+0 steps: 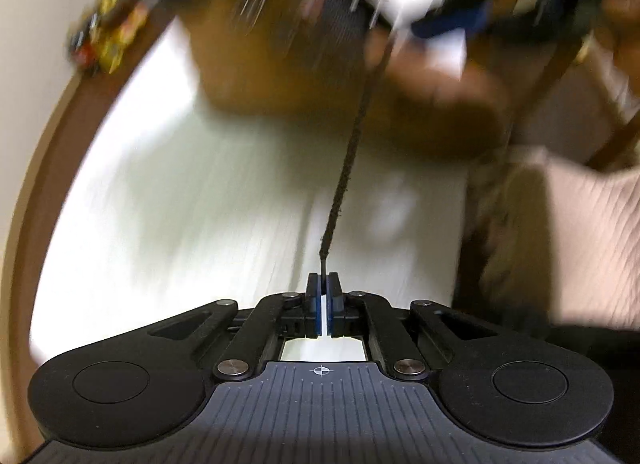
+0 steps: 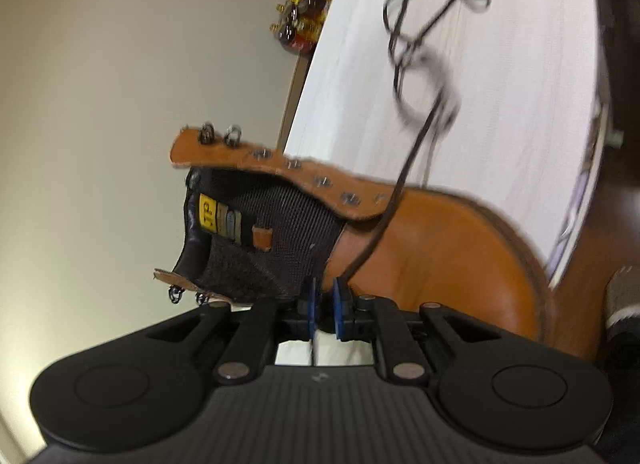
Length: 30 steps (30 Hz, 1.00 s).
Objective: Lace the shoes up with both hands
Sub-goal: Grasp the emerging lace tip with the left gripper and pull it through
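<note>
One tan boot [image 2: 420, 248], unlaced; left fingers [image 1: 322, 284] pinch its dark lace [image 1: 348, 168], right fingers [image 2: 325, 298] narrowly apart.

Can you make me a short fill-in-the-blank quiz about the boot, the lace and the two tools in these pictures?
1. The left tool is shut on the tip of the dark ____.
2. The right tool has its pads apart, so it is ____.
3. The boot is tan leather with a dark mesh ____ bearing a yellow tag.
4. The slack lace lies in loose loops on the white ____.

Missing words: lace; open; tongue; table
</note>
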### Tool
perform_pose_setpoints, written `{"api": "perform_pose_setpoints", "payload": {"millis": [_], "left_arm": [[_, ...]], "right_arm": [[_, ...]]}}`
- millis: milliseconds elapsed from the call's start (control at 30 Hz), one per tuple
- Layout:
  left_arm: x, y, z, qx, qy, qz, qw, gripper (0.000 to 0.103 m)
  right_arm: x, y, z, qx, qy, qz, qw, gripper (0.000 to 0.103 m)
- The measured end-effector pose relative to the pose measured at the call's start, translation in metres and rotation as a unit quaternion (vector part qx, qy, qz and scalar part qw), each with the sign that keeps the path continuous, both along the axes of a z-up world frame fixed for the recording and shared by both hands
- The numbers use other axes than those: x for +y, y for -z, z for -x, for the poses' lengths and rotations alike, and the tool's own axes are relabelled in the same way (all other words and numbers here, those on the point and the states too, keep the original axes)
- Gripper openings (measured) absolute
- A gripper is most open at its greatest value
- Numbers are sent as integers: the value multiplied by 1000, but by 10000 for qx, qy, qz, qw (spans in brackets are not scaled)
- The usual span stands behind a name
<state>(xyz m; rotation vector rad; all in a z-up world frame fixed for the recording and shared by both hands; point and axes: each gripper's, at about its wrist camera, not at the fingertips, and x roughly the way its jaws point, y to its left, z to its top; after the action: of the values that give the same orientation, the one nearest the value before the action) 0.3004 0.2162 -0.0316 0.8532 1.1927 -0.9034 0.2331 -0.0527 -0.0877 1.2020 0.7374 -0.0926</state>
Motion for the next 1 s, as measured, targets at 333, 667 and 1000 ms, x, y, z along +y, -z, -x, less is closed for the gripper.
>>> {"api": "perform_pose_setpoints", "payload": {"millis": [333,667,1000], "left_arm": [[58,21,-34,-290,-1038,-919,9899,2],[41,8,-26,-205,-1395,-845,9864,2],[11,5,-25,-127,-1540,-679,9856,2]], "right_arm": [[-47,-9,-11,500,38,1377,9892,13],[-55,-10,-100,1147,-2073,4038,8836,14],[-167,30,-65,1760,193,1453,9734,18]]}}
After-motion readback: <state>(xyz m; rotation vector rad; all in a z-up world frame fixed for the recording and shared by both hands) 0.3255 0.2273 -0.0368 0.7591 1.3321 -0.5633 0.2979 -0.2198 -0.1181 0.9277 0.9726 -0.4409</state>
